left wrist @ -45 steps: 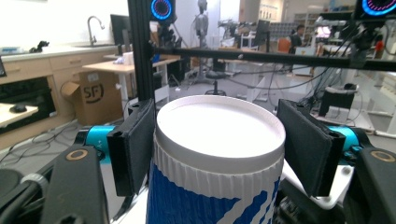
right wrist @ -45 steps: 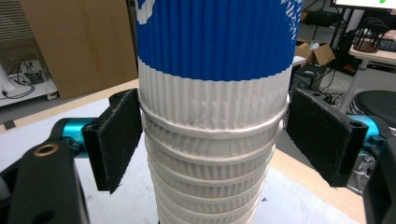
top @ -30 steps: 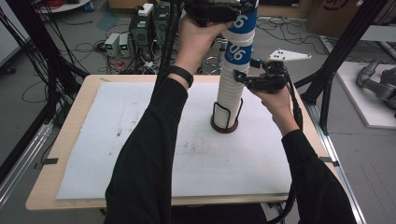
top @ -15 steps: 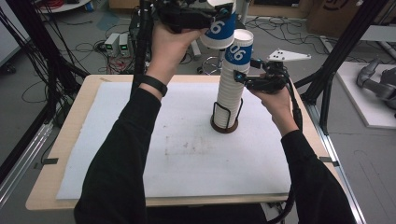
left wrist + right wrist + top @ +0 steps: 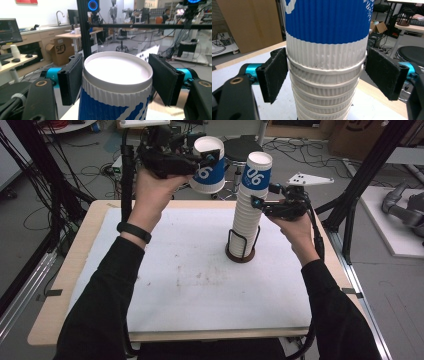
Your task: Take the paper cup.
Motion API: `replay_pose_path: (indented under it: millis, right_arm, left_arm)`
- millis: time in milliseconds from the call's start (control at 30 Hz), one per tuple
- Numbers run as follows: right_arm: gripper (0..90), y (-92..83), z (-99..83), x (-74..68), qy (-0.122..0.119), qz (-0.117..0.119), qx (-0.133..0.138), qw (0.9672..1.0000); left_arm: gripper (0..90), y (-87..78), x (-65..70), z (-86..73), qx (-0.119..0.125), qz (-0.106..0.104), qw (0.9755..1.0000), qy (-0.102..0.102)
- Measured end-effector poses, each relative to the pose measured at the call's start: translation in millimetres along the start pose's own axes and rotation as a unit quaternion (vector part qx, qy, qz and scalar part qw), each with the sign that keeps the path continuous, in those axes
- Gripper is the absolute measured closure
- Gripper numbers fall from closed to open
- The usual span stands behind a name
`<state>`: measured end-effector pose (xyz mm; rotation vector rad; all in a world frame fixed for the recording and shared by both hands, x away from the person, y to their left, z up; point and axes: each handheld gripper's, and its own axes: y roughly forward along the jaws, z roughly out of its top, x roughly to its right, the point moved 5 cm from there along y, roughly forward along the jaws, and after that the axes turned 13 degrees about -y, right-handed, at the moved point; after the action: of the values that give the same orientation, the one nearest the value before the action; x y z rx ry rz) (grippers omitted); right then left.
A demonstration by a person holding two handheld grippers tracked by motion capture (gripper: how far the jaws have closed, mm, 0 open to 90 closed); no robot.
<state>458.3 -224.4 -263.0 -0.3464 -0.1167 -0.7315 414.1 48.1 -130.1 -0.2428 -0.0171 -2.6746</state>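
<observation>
A tall stack of white ribbed paper cups stands in a black wire holder with a round brown base on the white mat. Its top cup is blue with "06". My right gripper is shut on the stack just under that blue cup, and both pads press the ribbed sides. Up and to the left of the stack, my left gripper is raised and shut on a single blue and white "06" cup. That cup is tilted, its open mouth facing up and toward the camera.
The white mat covers a wooden table. Black frame posts rise at the back left, and a slanted one at the right. A stool and cables lie on the floor behind. A white bench stands at the right.
My left gripper has taken the top cup off the stack and carried it up and to the left, tilting it. The right gripper has kept its hold on the stack.
</observation>
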Motion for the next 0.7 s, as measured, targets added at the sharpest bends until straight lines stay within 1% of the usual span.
replay_pose_path:
  millis: [33,67,100,133,233,267,300,333,367,400,433,500,533,600,667,700]
  right_arm:
    - [19.2,0.0,0.3,-0.3,0.0,-0.001,0.0,1.0]
    - [19.2,-0.2,0.3,-0.7,0.002,-0.001,0.0,1.0]
    - [19.2,-0.4,0.3,-0.7,0.002,-0.001,0.0,1.0]
    - [19.2,-0.6,0.2,-0.7,0.003,-0.001,-0.001,1.0]
    - [19.2,-1.1,0.3,-0.7,0.004,0.0,-0.001,1.0]
    - [19.2,-1.4,0.5,-0.8,0.005,-0.001,0.0,1.0]
    - [19.1,-1.5,0.7,-1.1,0.006,-0.001,0.0,1.0]
    - [19.2,-1.9,0.9,-1.2,0.006,-0.002,0.0,1.0]
    - [19.2,-1.9,0.9,-1.2,0.006,-0.002,0.0,1.0]
    - [19.1,-3.0,1.7,-2.0,0.008,-0.003,0.003,1.0]
    - [19.1,-3.8,2.1,-2.4,0.008,-0.003,0.003,1.0]
    - [19.1,-5.5,2.6,-2.8,0.007,-0.004,0.003,1.0]
    - [19.1,-6.3,2.7,-3.0,0.006,-0.004,0.002,1.0]
    - [19.1,-8.0,2.7,-3.4,0.005,-0.008,0.0,1.0]
    - [19.1,-9.6,2.2,-3.5,0.003,-0.006,-0.002,1.0]
    - [19.1,-10.4,1.9,-3.8,0.004,-0.008,-0.002,1.0]
  left_arm:
    - [30.3,-6.2,0.2,-4.6,0.002,0.0,1.0,-0.003]
    - [30.3,-6.2,0.2,-4.6,0.002,0.0,1.0,-0.003]
    - [30.3,-9.2,0.0,-7.4,-0.002,0.003,1.0,-0.001]
    - [30.3,-14.6,-0.3,-13.5,-0.006,0.005,1.0,-0.004]
    - [30.3,-21.8,0.5,-24.1,-0.012,0.004,0.9999,-0.007]
    - [30.3,-21.8,0.5,-24.1,-0.012,0.004,0.9999,-0.007]
    - [30.3,-25.5,1.1,-32.2,-0.017,0.005,0.9998,-0.007]
    - [30.3,-26.6,1.3,-36.5,-0.022,0.007,0.9997,-0.007]
    - [30.3,-26.6,1.3,-36.5,-0.022,0.007,0.9997,-0.007]
    - [30.3,-29.6,1.5,-44.6,-0.03,0.01,0.9995,-0.005]
    - [30.3,-31.3,1.7,-48.1,-0.032,0.008,0.9994,-0.007]
    - [30.3,-34.7,2.6,-54.8,-0.029,0.005,0.9995,-0.009]
    - [30.2,-34.7,2.6,-54.8,-0.029,0.005,0.9995,-0.009]
    - [30.2,-38.9,3.8,-64.3,-0.028,0.002,0.9995,-0.011]
    - [30.2,-40.0,4.3,-67.4,-0.029,0.001,0.9995,-0.013]
    - [30.2,-42.1,5.1,-73.3,-0.032,-0.001,0.9994,-0.014]
